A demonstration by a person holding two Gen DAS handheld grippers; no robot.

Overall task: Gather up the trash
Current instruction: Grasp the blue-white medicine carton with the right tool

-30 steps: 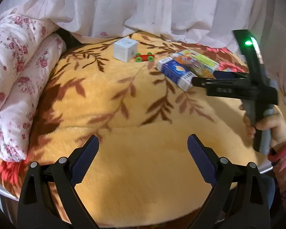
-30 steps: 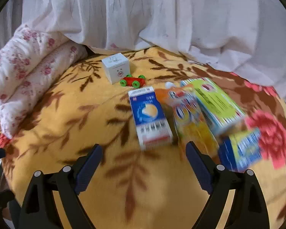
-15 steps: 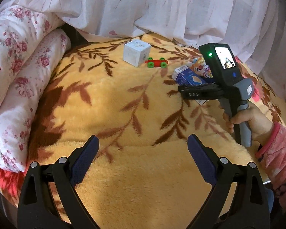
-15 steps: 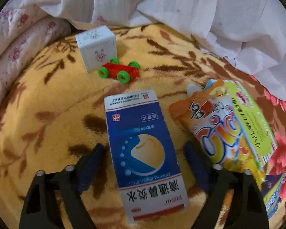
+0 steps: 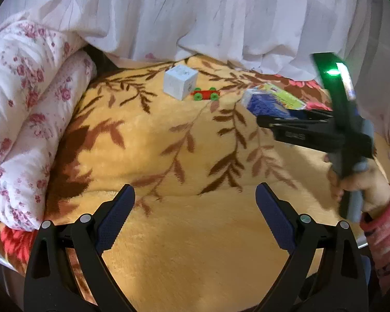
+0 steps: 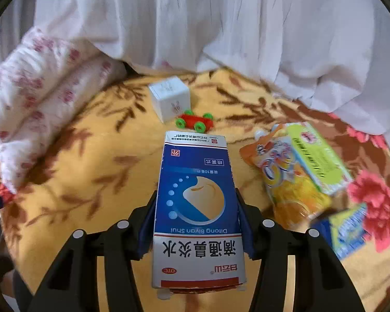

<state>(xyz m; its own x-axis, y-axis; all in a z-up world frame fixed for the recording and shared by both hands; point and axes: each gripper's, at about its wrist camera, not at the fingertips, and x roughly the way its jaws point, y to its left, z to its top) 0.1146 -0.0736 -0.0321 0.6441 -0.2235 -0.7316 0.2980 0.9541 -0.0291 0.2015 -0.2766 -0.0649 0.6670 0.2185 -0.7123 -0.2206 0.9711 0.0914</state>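
Observation:
A blue and white medicine box (image 6: 197,202) sits lengthwise between the fingers of my right gripper (image 6: 196,208). The jaws are closing, the pads press on both long sides, and the box is held off the yellow blanket (image 6: 91,171). From the left wrist view the same box (image 5: 262,101) sticks out of the right tool, which a hand (image 5: 361,187) holds. An orange juice pouch (image 6: 286,182), a green and yellow box (image 6: 317,161) and a blue and yellow packet (image 6: 348,231) lie to the right. My left gripper (image 5: 195,195) hangs open over bare blanket with nothing between its fingers.
A white cube box (image 6: 169,98) and a small red toy car with green wheels (image 6: 195,122) lie at the back of the blanket. A rolled floral quilt (image 5: 26,130) borders the left side. White drapery (image 5: 221,13) hangs along the back.
My right gripper went forward over the blue box, closed on its sides and drew back with the box off the blanket. The left gripper stayed open.

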